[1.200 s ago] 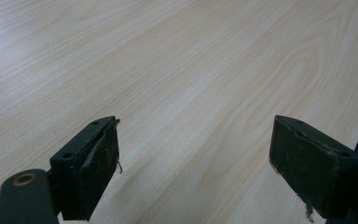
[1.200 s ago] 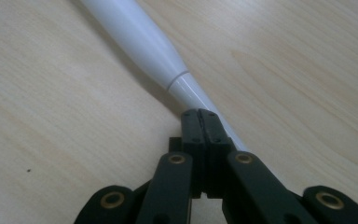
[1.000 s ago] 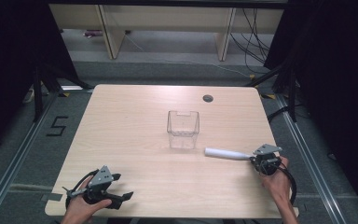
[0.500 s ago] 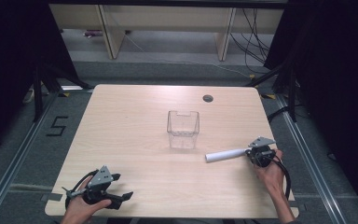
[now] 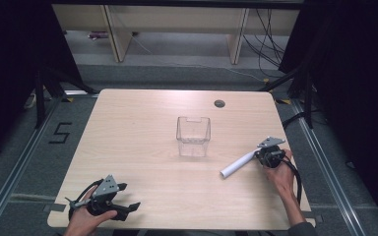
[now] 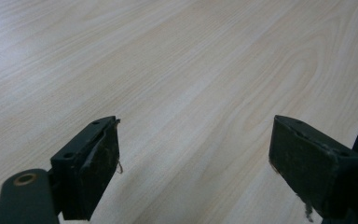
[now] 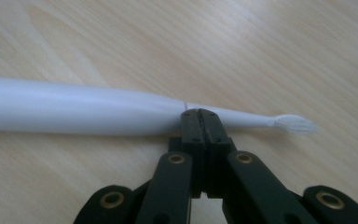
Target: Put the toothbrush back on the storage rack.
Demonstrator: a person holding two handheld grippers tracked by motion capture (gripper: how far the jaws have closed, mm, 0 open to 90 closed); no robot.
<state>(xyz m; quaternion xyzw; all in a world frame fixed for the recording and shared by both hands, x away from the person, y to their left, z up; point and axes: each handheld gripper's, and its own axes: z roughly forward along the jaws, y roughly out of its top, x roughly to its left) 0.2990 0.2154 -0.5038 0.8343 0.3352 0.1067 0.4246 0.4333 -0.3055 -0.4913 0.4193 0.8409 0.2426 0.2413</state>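
Two hand-held grippers work over one light wooden bench [image 5: 142, 128], each carried in one hand. Nearest, at the bench's front left corner, the left hand-held gripper [image 5: 123, 199] rests low in the person's left hand [image 5: 86, 219], just inside the front edge; the left gripper view shows its jaws spread wide with nothing but bare wood grain between them. On the right side, a little farther in and close to the right edge, the right hand-held gripper [image 5: 256, 156] is held in the right hand [image 5: 278, 174], its jaws pressed together on one white electric toothbrush [image 5: 237, 164]. From above, that object reads as a plain white tube angled toward the bench's middle; the right gripper view reveals the slim neck pinched between the jaws and the small bristle head [image 7: 296, 124] sticking out to one side, with the thick handle [image 7: 74, 112] running the other way. Whether the handle's far end touches the wood or hangs just above it is hard to judge. Beyond both, near the bench's centre, stands one clear plastic box [image 5: 193, 136], open at the top, with bare wood all around it. Farther still, near the back edge, is one round cable hole [image 5: 219, 103].
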